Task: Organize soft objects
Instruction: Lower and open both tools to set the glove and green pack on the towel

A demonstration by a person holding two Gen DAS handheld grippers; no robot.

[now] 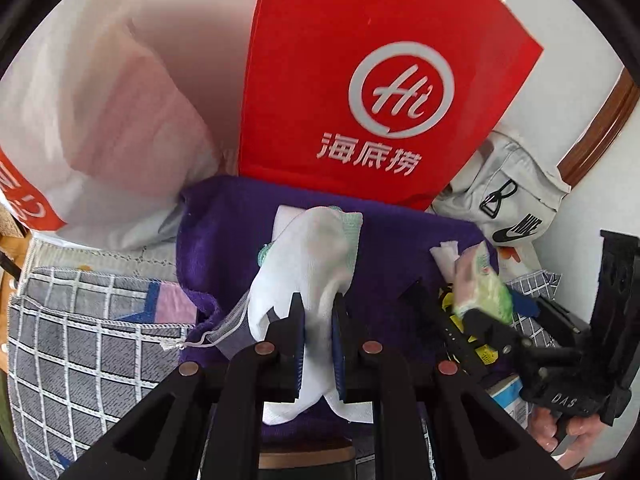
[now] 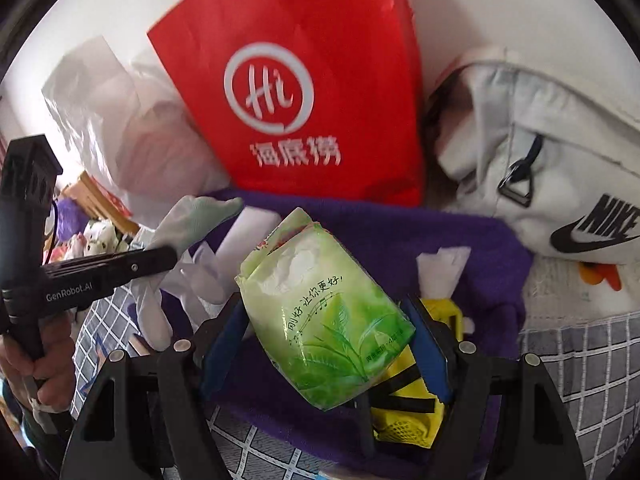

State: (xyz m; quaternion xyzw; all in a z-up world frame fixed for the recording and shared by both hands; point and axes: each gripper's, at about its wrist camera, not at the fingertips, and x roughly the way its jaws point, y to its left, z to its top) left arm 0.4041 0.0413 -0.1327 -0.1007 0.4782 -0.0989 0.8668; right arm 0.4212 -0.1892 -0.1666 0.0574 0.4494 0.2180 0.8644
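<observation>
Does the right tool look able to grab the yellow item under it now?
Probably not: the right tool is already shut on the green tissue pack, which covers much of the yellow item.

Black plastic left gripper [image 1: 318,320] and right gripper [image 2: 328,332], blue-padded jaws, round metal screws, "GenRobot.AI" lettering, bare skin.

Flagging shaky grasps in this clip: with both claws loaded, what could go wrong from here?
1. The left claw pinches the white sock only near one end; the long free part hangs over the purple towel and might snag or slip out.
2. The right claw holds the glossy green tissue pack tilted between its pads; the slick wrapper could slide out.
3. The claws work close together, so they may collide.
</observation>
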